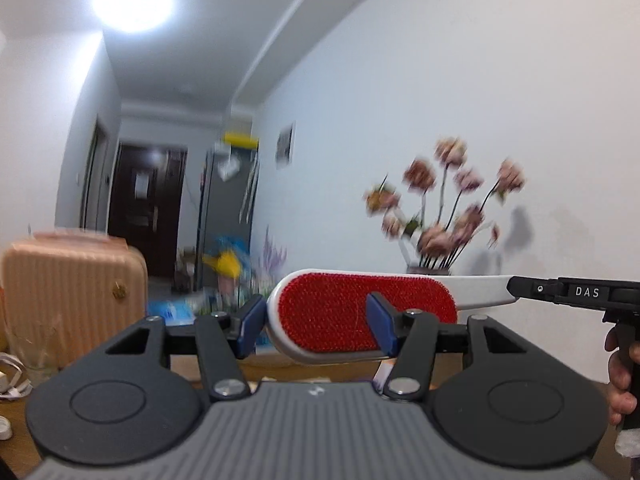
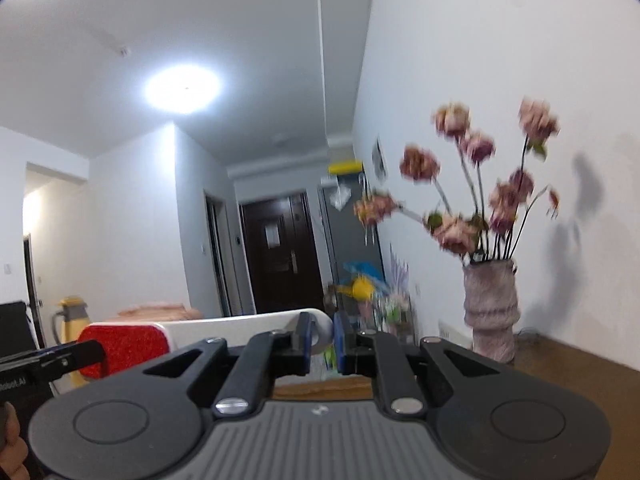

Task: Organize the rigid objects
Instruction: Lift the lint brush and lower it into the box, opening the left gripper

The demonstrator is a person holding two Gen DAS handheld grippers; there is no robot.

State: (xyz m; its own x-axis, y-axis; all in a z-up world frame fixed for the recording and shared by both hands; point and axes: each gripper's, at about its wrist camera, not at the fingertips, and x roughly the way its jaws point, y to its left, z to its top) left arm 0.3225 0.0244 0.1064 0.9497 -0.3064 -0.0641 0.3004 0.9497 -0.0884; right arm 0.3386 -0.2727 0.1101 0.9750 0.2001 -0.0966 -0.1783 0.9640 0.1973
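Note:
A white lint brush with a red pad [image 1: 360, 312] hangs in the air, held level. My right gripper [image 2: 322, 338] is shut on the end of its white handle [image 2: 240, 330]; it also shows in the left wrist view [image 1: 516, 288] at the right. My left gripper [image 1: 316, 326] is open, its blue pads either side of the red head: the left pad [image 1: 250, 326] by the rounded tip, the right pad [image 1: 382, 328] in front of the red face. I cannot tell whether the pads touch the brush.
A vase of dried pink flowers [image 2: 490, 308] stands on the wooden table [image 2: 560, 364] by the white wall. A peach ribbed suitcase [image 1: 72, 300] is at the left. A hallway with a dark door [image 2: 280, 252] lies behind.

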